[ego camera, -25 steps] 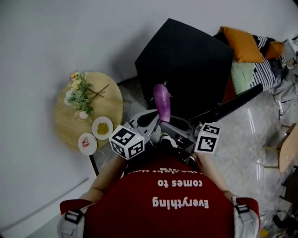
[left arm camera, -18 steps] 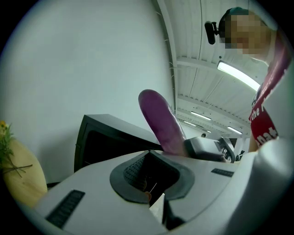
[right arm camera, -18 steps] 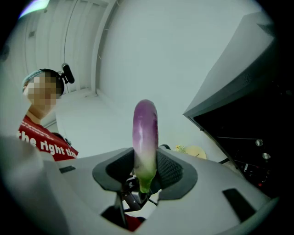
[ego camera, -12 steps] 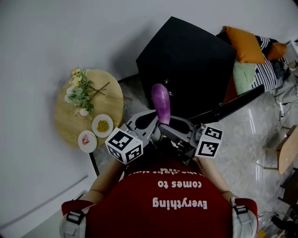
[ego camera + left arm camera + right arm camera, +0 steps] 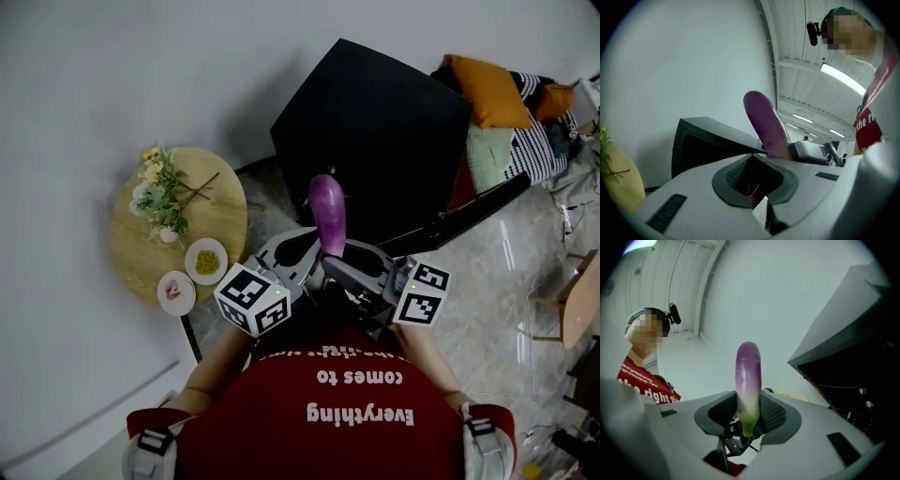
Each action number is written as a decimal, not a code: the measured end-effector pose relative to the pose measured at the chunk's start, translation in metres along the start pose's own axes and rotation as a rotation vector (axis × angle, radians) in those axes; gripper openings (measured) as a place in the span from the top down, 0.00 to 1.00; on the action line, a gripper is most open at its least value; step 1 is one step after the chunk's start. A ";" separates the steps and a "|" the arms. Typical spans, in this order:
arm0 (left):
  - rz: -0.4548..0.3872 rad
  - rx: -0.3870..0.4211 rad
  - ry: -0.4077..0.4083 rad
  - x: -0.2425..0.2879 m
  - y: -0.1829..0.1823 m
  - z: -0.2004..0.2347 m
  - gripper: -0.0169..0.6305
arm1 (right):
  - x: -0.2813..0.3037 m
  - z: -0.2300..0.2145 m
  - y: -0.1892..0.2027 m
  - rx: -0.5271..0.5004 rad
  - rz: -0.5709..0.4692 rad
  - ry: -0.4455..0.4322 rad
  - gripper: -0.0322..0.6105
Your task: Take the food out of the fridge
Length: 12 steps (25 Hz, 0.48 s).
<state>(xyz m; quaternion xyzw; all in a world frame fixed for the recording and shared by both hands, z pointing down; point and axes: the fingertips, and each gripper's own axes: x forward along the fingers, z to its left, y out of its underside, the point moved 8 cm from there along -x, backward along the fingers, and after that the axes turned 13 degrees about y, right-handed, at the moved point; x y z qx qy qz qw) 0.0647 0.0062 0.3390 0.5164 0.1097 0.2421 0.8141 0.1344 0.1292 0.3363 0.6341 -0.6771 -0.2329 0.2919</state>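
White wall (image 5: 141,75) and grey marbled floor (image 5: 506,281). Black fridge (image 5: 375,122) stands against the wall, its door (image 5: 469,208) swung open toward the right of the head view. The dark inside shows at the right of the right gripper view.

Right gripper (image 5: 330,258) is clamped on the eggplant (image 5: 327,214). In the right gripper view both pads press on the pale green lower end (image 5: 748,376), and the purple tip points up. The eggplant stands roughly upright, out in front of the fridge opening and close to the person's chest. It is not inside any compartment.

Left gripper (image 5: 295,246) sits just beside the right one, on its left. Its jaws are closed together with nothing between them (image 5: 754,178). The eggplant (image 5: 765,124) rises just past its tip, apart from its pads.

Round wooden table (image 5: 220,211) is left of the fridge, near the wall. Bunch of flowers (image 5: 157,197) lies on it. White plate with yellow food (image 5: 206,260) is at its near edge. Second small plate with something pink-red (image 5: 175,291) sits just beside the first.

Orange cushion (image 5: 487,89) and striped cushion (image 5: 539,131) are piled right of the fridge, at top right.

Person's red shirt (image 5: 347,412) with white print fills the bottom of the head view.
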 end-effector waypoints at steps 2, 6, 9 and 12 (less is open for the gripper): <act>0.001 -0.004 0.004 0.000 -0.001 0.001 0.96 | 0.000 0.000 0.000 -0.002 -0.002 0.001 0.70; -0.004 -0.010 0.002 0.001 0.000 0.001 0.96 | 0.000 0.000 0.000 -0.008 -0.004 0.003 0.70; 0.002 -0.008 0.000 0.001 0.000 0.001 0.96 | 0.000 0.000 0.000 -0.010 -0.001 0.004 0.70; 0.006 -0.006 -0.001 0.002 -0.001 0.001 0.96 | 0.000 0.000 -0.001 -0.004 0.002 0.003 0.70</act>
